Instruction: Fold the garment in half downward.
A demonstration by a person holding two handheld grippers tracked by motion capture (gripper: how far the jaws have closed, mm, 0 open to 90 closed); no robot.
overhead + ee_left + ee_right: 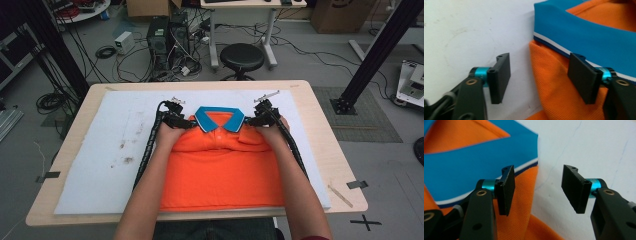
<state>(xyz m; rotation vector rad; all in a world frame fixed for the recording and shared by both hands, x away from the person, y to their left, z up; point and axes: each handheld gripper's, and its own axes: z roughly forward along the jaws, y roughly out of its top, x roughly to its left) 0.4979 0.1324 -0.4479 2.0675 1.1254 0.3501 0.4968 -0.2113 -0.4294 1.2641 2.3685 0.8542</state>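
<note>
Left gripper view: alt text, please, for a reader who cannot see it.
The left gripper straddles the edge of a folded orange shirt, jaws open, one over the white mat, the other over the fabric below the blue collar.

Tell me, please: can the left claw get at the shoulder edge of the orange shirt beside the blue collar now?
Probably yes. The left claw stands open astride the orange shirt edge just below the blue collar, one jaw over the white mat, the other over the fabric. Nothing lies between.
</note>
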